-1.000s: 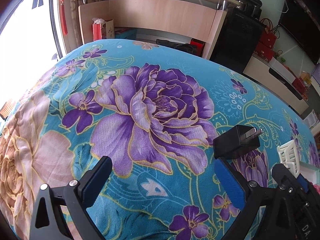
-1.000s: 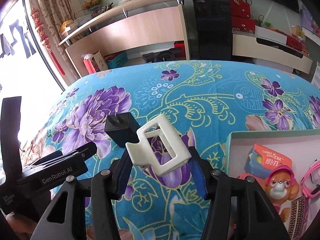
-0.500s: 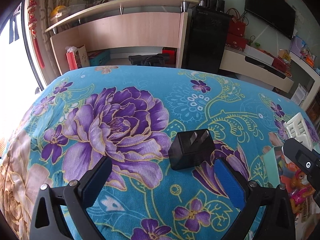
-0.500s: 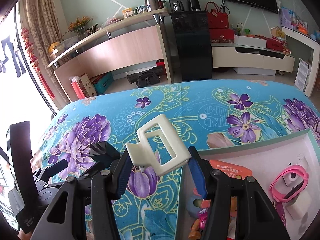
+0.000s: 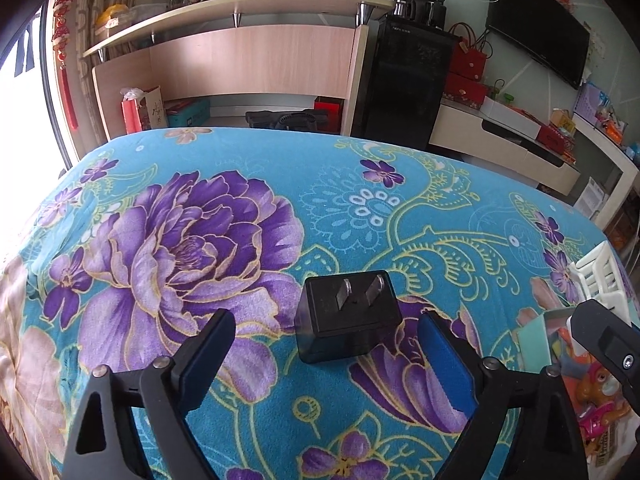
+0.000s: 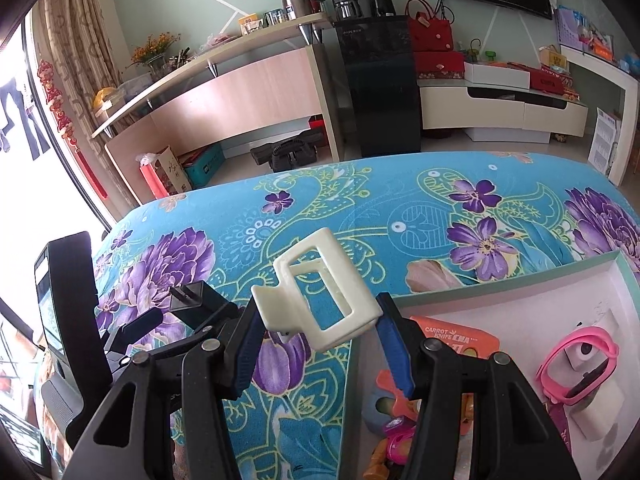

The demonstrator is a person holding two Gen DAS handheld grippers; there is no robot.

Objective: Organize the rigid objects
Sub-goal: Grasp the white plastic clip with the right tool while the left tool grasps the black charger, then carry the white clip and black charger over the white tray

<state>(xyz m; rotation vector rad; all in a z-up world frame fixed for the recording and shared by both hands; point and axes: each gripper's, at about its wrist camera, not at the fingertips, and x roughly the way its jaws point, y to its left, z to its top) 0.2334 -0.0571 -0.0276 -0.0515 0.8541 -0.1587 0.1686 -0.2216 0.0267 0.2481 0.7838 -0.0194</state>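
L gripper (image 5: 324, 344) is spread wide w/ jaws closing in; black plug adapter (image 5: 347, 322) sits between the blue pads, no contact yet as far as I can see. Adapter stands on the floral-cloth surface (image 5: 360, 208) w/ its two prongs pointing up and far, body faces left/right toward the pads, so prob. lined up for a side pinch on the flat faces, not the prongs. Adapter sits closer to the right pad, so that pad likely touches first and may nudge it left before the other lands. R gripper (image 6: 316, 330) is pinching a white plastic clip (image 6: 320, 296), held tilted and clear of the cloth, hanging just over the near-left edge of the tray (image 6: 500, 286). Reads as carry-to-drop: tray is the collection spot. Already in it: orange carrot-knife pack (image 6: 460, 336), pink watch-like band (image 6: 576, 364), toy figure bits at the near edge (partly hidden by the gripper). In the L wrist view the clip (image 5: 598, 276) shows at far right, tray corner just below it. Judgement: two picks running in parallel, clip nearly at drop, adapter about to be grabbed. Risk: adapter tipping on the soft cloth.
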